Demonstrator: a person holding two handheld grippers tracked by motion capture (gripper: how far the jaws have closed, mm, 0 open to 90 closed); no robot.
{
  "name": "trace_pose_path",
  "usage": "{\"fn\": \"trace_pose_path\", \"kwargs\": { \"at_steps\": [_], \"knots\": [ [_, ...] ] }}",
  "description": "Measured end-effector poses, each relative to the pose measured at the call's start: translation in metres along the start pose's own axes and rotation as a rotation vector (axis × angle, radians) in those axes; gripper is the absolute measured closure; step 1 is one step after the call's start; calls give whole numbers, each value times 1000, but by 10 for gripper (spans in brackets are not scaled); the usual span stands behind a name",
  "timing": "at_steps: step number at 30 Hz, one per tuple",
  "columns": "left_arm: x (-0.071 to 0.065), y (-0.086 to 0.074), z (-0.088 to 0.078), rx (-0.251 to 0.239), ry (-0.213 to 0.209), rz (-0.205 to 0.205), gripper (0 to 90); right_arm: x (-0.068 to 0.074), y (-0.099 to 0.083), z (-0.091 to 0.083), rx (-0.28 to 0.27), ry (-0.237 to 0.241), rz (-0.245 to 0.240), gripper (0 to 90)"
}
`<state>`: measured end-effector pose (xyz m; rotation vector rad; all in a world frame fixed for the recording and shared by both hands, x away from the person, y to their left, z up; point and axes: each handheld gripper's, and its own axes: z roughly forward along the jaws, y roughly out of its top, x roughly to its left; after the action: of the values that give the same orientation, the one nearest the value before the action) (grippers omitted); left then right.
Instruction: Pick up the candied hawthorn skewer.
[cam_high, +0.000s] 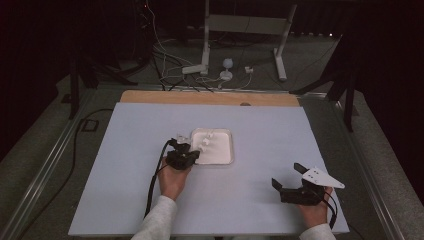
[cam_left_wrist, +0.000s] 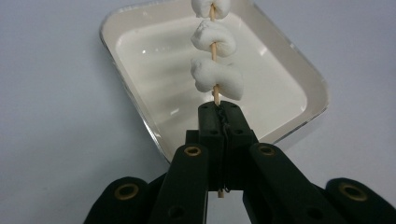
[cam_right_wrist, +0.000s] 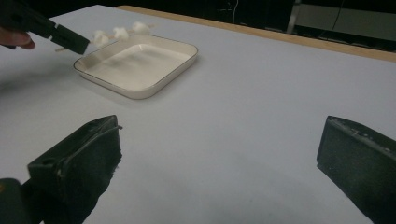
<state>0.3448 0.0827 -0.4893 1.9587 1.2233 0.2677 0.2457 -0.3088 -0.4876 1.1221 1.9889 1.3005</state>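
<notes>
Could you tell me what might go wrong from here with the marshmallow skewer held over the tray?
The left gripper pinches only the thin end of the skewer, so the stick might pivot or slip between the fingers.

The marshmallows hang above the white tray; a tilt could slide them down or drop them.

The right gripper rests open, far off, unable to steady anything.

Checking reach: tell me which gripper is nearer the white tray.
Left. The left gripper holds a marshmallow skewer over the white tray; the right gripper sits apart, open.

The tray (cam_high: 220, 159) sat mid-table (cam_high: 125, 200). The marshmallow skewer (cam_left_wrist: 214, 60) hung over its left part, left gripper (cam_high: 183, 156) just left; right gripper (cam_high: 287, 181) lay near-right, well apart.
</notes>
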Motion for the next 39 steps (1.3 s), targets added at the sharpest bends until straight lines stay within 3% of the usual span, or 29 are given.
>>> {"fn": "trace_pose_path", "kwargs": {
  "at_steps": [7,11,19,22,28,30,32,35,39],
  "knots": [
    [2,-5,-18,-70,-44,1,900,2,1,2,2,2,3,0],
    [4,-8,-29,-101,-59,13,900,0,4,-1,-12,25,35,0],
    [11,-15,-45,-140,-82,-3,900,-3,27,-7,-57,55,55,0],
    [14,-17,-49,-166,-94,23,900,-1,42,-4,-59,75,23,0],
    [15,-17,-52,-191,-109,23,900,3,61,4,-86,107,1,0],
    [14,-17,-54,-199,-120,31,900,4,69,9,-81,123,21,0],
    [14,-16,-57,-207,-128,35,900,5,81,17,-60,147,71,0],
    [14,-15,-59,-218,-137,36,900,7,91,25,-35,164,91,0],
    [15,-15,-60,-221,-140,43,900,13,101,34,-23,171,61,0]
  ]
}}
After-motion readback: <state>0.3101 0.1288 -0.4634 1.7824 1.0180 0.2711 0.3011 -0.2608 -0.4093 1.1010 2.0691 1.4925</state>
